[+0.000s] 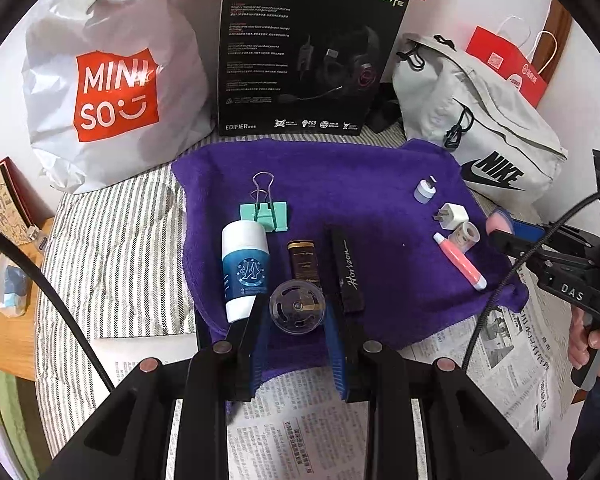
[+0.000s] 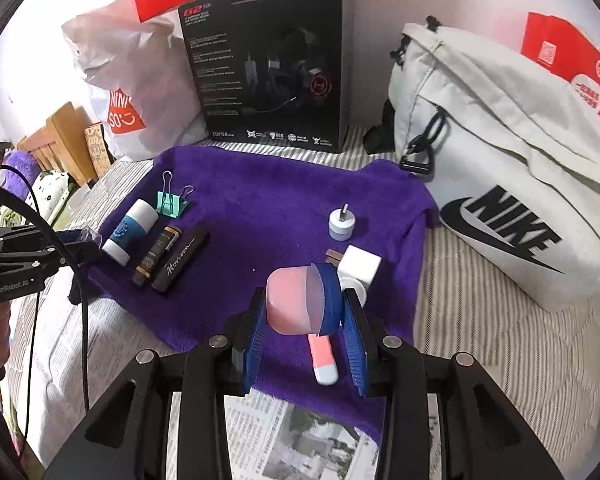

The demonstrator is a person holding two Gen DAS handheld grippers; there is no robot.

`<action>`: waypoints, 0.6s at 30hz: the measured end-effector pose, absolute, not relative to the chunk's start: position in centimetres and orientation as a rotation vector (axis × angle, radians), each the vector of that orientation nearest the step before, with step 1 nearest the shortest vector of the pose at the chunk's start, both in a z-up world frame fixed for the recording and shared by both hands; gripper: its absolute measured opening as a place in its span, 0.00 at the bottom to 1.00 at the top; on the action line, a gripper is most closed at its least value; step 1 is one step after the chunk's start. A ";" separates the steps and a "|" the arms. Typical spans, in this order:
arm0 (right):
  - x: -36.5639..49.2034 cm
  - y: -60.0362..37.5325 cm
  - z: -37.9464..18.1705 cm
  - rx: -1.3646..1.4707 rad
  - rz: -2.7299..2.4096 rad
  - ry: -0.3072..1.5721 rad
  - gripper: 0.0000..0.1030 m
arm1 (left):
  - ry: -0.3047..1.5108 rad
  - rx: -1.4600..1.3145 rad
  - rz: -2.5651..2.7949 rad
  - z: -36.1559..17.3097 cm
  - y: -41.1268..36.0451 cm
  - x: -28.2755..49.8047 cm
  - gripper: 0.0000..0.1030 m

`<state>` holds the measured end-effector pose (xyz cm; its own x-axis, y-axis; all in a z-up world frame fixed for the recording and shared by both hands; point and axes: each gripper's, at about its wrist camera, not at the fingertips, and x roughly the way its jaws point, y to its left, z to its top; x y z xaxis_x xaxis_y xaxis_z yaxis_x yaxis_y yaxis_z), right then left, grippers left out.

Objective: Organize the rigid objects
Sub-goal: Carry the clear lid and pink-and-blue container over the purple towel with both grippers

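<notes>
At lower centre of the left wrist view, the clear round case (image 1: 297, 307) sat pinched between the left gripper (image 1: 296, 312) jaws — just below the brown tube (image 1: 302, 259) on the purple towel (image 1: 380, 216). In the right wrist view's centre, the right gripper (image 2: 305, 308) clamped the pink cup (image 2: 290, 300), above the pink-and-white tube (image 2: 323, 360) — white charger (image 2: 360, 265) just beyond.

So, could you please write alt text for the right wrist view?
The right gripper holds a pink jar with a blue lid above a purple towel. Beneath it lies a pink tube; a white charger plug sits beyond, with a Nike bag at right.
</notes>
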<state>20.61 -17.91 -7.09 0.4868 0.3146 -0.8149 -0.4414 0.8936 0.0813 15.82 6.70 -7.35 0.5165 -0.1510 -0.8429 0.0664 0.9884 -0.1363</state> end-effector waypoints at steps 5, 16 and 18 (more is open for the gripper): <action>22.2 -16.7 -8.1 -0.158 0.476 0.971 0.35 | 1.025 -0.095 -0.129 -7.5 7.0 16.1 0.25; 26.4 -14.1 -11.0 -0.194 0.484 1.016 0.35 | 1.038 -0.121 -0.116 -8.2 8.0 16.0 0.25; 27.0 -13.8 -11.5 -0.193 0.487 1.023 0.35 | 1.040 -0.119 -0.118 -8.2 8.0 16.0 0.25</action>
<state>26.97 -13.77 -11.47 0.4257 0.2981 -0.8544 -0.4748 0.8773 0.0695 15.99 8.00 -8.24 0.5012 -0.1533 -0.8516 0.0407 0.9873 -0.1537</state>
